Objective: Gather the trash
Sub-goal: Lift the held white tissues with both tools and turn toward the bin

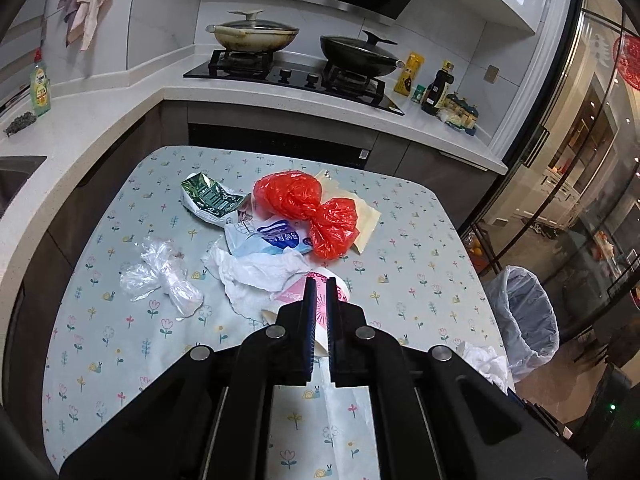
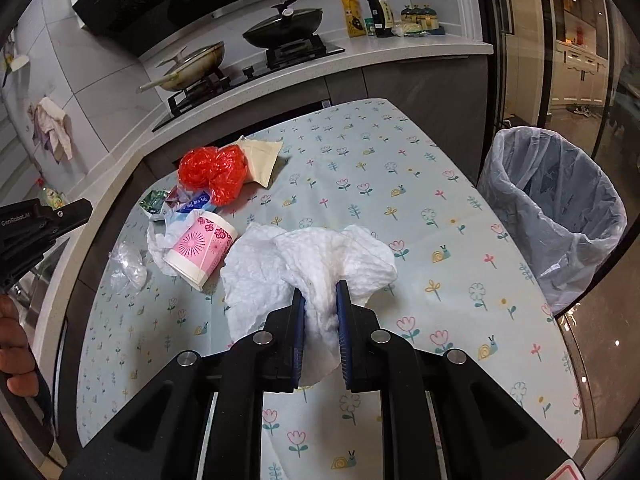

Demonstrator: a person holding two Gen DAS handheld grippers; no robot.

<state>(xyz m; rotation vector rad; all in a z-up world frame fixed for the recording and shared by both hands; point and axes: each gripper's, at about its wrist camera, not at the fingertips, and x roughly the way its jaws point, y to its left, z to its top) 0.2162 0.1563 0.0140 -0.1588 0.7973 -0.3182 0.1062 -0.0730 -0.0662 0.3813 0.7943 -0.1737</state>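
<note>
My right gripper (image 2: pixel 320 286) is shut on a crumpled white paper towel (image 2: pixel 312 264) and holds it over the flowered table (image 2: pixel 400 168). My left gripper (image 1: pixel 319 280) is nearly shut with a narrow gap and grips nothing; the pink paper cup (image 1: pixel 324 300) lies on its side on the table behind its tips. The cup also shows in the right wrist view (image 2: pixel 200 248). A red plastic bag (image 1: pixel 308 208), a green wrapper (image 1: pixel 208 198), a blue-and-white packet (image 1: pixel 276 238), another white tissue (image 1: pixel 256 276) and a clear plastic bag (image 1: pixel 164 280) lie in the middle of the table.
A lined trash bin (image 2: pixel 556 216) stands on the floor off the table's right edge. A counter (image 1: pixel 120 112) with a stove, two pans (image 1: pixel 256 34) and bottles (image 1: pixel 438 88) runs behind the table. A beige envelope (image 2: pixel 260 156) lies by the red bag.
</note>
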